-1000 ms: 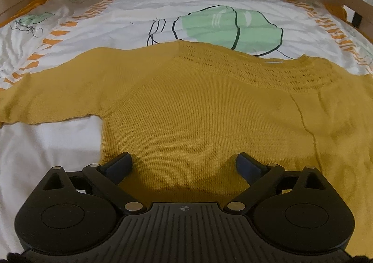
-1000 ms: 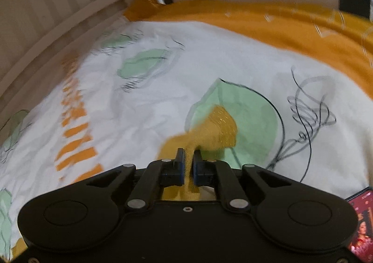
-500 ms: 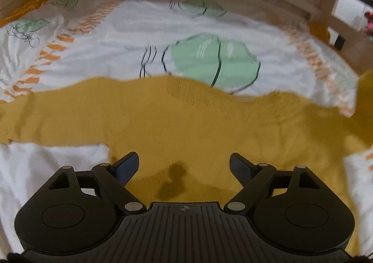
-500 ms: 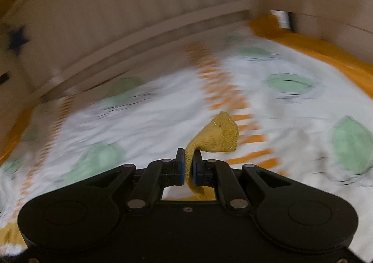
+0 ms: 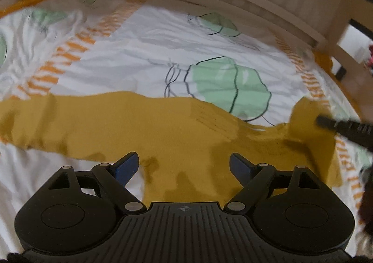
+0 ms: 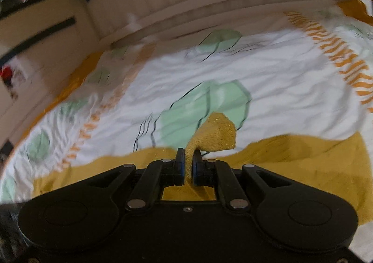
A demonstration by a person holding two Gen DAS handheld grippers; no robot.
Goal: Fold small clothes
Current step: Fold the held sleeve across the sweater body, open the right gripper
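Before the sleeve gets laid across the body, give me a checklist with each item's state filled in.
1. Right tool shut on the mustard-yellow knit sweater sleeve cuff: ok.
2. Cuff sticks out past the fingers, so the grip is deep enough: ok.
3. Left tool open above the sweater, holding nothing: ok.
4. Sweater body flat on the white leaf-print bedsheet: cannot tell, image blurred.
5. Left sleeve spread out flat: ok.
6. Fold line straight: cannot tell.
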